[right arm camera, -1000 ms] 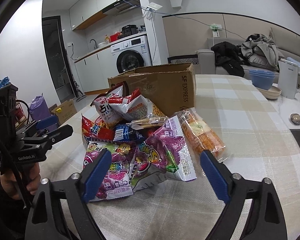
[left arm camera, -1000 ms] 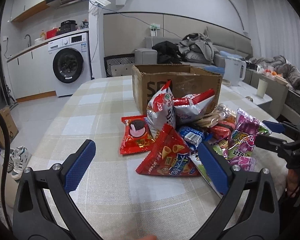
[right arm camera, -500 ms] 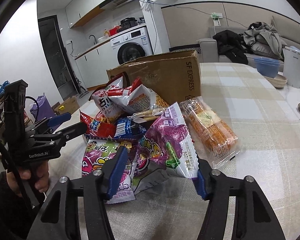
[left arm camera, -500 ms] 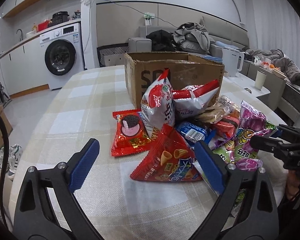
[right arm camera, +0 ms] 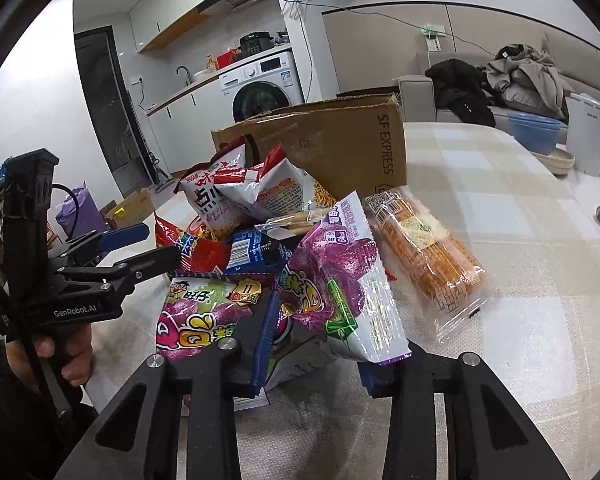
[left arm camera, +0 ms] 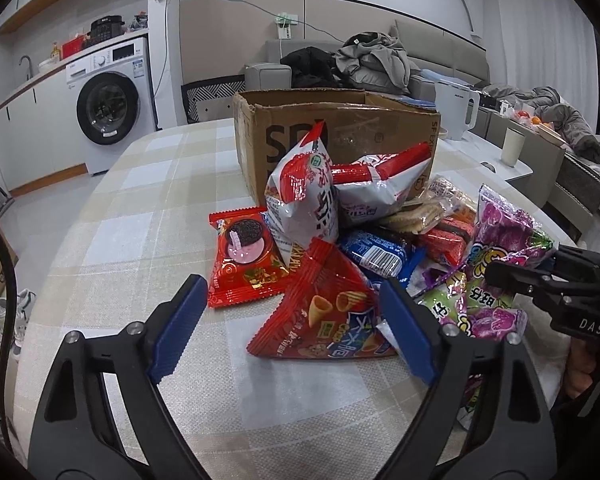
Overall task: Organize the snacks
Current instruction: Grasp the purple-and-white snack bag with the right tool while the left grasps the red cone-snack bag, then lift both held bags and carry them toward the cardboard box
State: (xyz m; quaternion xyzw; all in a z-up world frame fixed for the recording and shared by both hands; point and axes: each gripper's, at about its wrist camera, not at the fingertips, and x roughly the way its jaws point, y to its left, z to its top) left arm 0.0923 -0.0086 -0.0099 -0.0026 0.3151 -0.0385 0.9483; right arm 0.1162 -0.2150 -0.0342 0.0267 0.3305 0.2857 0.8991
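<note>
At the near edge of the snack pile, our right claw (right arm camera: 314,354) is closing on the lower corner of a purple candy bag (right arm camera: 340,280). The bag's bottom seam sits between the two blue pads, which look to be just meeting the foil; we judge the grip nearly made, not yet firm. A second purple-and-green candy bag (right arm camera: 204,308) lies flat just at nine o'clock of it, and a clear pack of orange crackers (right arm camera: 424,248) lies beside it at two o'clock.

Our left claw (left arm camera: 292,324) hangs wide over the bench (left arm camera: 140,220), its jaws narrowing slowly. A red triangular corn-snack bag (left arm camera: 324,320) lies between the pads, but neither pad touches it, so this claw holds nothing.

Further out, at twelve o'clock of the left claw, two white-and-red chip bags (left arm camera: 304,192) stand propped against an open cardboard box (left arm camera: 340,128). A red cookie packet (left arm camera: 244,256) lies flat at eleven o'clock, and a blue wrapper (left arm camera: 380,252) at one o'clock.

We take the step in hand to be picking the first bags off the heap; the box looks like the likely destination, though its inside is hidden from us. Next, the right claw would need to finish pinching, then lift gently so the slippery bag does not drag its neighbours. The left claw would need to drop lower and close on the red bag's puffed middle.
</note>
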